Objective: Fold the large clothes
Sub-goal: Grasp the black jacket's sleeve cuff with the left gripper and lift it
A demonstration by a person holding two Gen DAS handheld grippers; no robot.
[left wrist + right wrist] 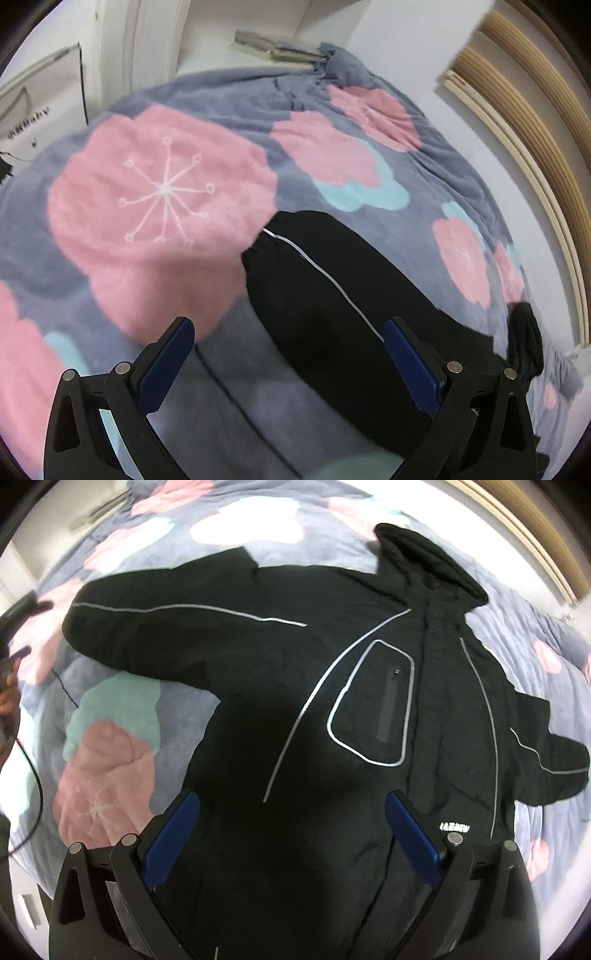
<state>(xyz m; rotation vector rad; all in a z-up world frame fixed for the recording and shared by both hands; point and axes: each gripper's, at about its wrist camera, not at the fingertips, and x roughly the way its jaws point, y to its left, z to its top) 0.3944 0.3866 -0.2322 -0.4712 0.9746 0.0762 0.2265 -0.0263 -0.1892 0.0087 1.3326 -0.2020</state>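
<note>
Grey fleece blanket point(229, 96) with pink and pale blue flowers covers your bed, white wall and a wooden slatted headboard point(524, 110) beyond. Your black hooded jacket point(369, 686) lies spread flat on it, front up, sleeves out. Your left gripper point(288, 365) and right gripper point(291, 842) both hang wide open, holding nothing.
</note>
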